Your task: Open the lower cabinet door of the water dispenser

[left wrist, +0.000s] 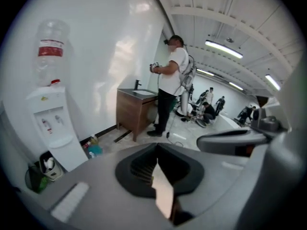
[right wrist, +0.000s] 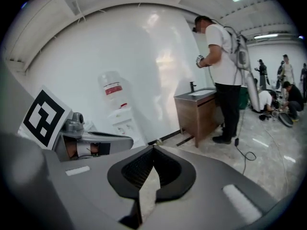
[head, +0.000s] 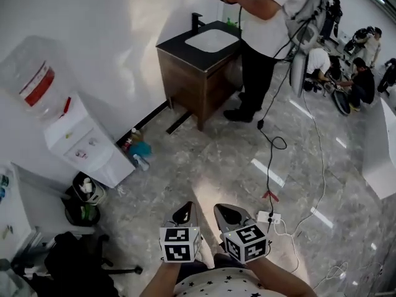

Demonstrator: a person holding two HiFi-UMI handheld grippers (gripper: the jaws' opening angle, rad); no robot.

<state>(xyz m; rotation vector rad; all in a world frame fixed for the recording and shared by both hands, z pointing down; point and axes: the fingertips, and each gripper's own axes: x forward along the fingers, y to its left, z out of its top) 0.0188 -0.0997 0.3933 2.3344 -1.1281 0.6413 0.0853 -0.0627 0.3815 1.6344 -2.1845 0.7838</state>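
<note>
The white water dispenser (head: 80, 141) stands against the wall at the left with a clear bottle (head: 34, 85) on top. Its lower cabinet door (head: 111, 166) looks closed. Both grippers are held low near my body, a good distance from it across the floor. My left gripper (head: 184, 214) and my right gripper (head: 232, 215) are side by side, each shut with nothing between the jaws. In the left gripper view the dispenser (left wrist: 50, 123) is far left, beyond the closed tips (left wrist: 157, 145). The right gripper view shows the dispenser (right wrist: 122, 121) behind the closed tips (right wrist: 153, 147).
A black bin (head: 83, 200) and small bottles (head: 137, 150) flank the dispenser's foot. A wooden sink cabinet (head: 198, 73) stands further along the wall, with a person (head: 266, 30) at it. Cables (head: 272, 141) and a power strip (head: 269, 217) lie on the marble floor. Seated people (head: 359, 79) are far right.
</note>
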